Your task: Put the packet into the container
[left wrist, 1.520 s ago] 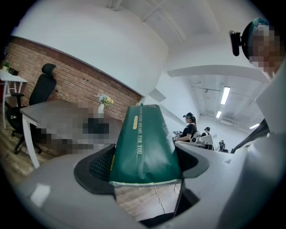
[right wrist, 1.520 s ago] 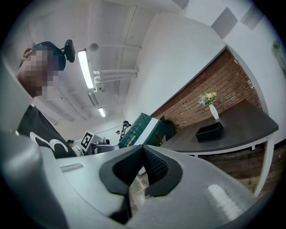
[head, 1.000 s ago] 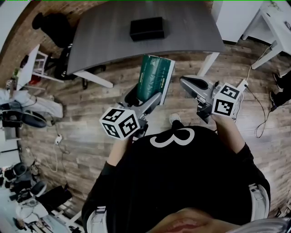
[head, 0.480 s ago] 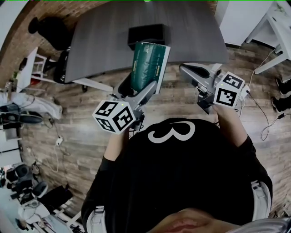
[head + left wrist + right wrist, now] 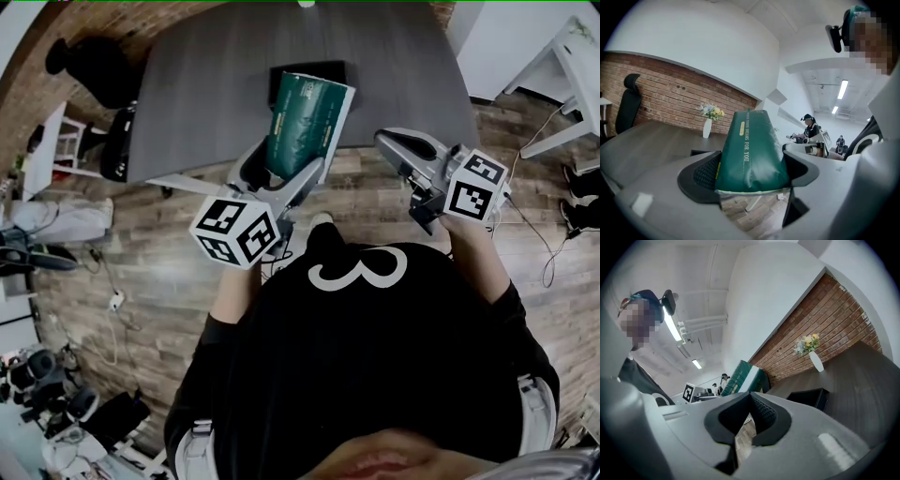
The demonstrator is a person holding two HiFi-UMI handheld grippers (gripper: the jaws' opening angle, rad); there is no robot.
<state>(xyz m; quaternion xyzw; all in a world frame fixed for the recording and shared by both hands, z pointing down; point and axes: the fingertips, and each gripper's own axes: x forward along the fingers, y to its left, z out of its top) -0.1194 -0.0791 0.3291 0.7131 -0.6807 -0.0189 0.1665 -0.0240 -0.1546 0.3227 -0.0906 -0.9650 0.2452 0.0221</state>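
Note:
A dark green packet point(image 5: 302, 120) with a white side stands upright between the jaws of my left gripper point(image 5: 284, 161), which is shut on its lower end. In the left gripper view the packet point(image 5: 749, 151) fills the space between both pads. It hangs above the near edge of the grey table point(image 5: 206, 84). The black container point(image 5: 330, 68) sits on the table just beyond, mostly hidden by the packet; in the right gripper view the container point(image 5: 809, 399) shows as an open black box. My right gripper point(image 5: 401, 146) is shut with nothing in it, held to the packet's right.
A white vase of flowers point(image 5: 708, 124) stands at the table's far end by a brick wall. A black office chair point(image 5: 89, 64) is at the table's left. White furniture point(image 5: 572, 56) and floor cables point(image 5: 539, 225) lie to the right. Other people point(image 5: 807, 129) stand in the background.
Both grippers and the person have moved forward toward the table. The packet now sits over the table's near edge, covering most of the container in the head view.

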